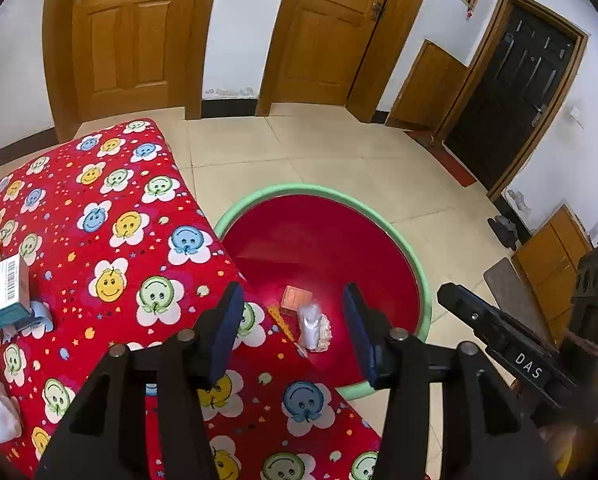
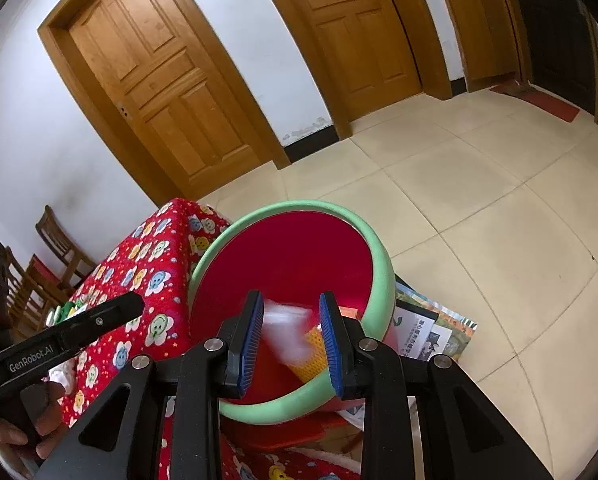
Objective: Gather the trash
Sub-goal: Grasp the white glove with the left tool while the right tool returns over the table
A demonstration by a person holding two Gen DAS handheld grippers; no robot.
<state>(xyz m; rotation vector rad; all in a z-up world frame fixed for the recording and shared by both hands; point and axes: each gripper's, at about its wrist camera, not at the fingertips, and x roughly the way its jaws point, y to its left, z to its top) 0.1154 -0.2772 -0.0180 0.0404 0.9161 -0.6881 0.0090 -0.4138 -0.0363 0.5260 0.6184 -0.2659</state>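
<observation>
Trash dropping into the basin

Right gripper [image 2: 291, 344] stood apart over the basin [image 2: 379, 264]; the blurred wrapper [image 2: 287, 332] lay at twelve o'clock, apparently falling.

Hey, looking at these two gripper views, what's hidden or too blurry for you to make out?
- Clear wrapper, right wrist view: motion-blurred between the right tongs; whether they touch it is unclear.
- Box, left wrist view: cut off by the left edge, print too small to read.
- Basin floor, left wrist view: near part hidden by the flowered cloth and the open left tongs.
- Papers, right wrist view: partly covered by the basin.
</observation>
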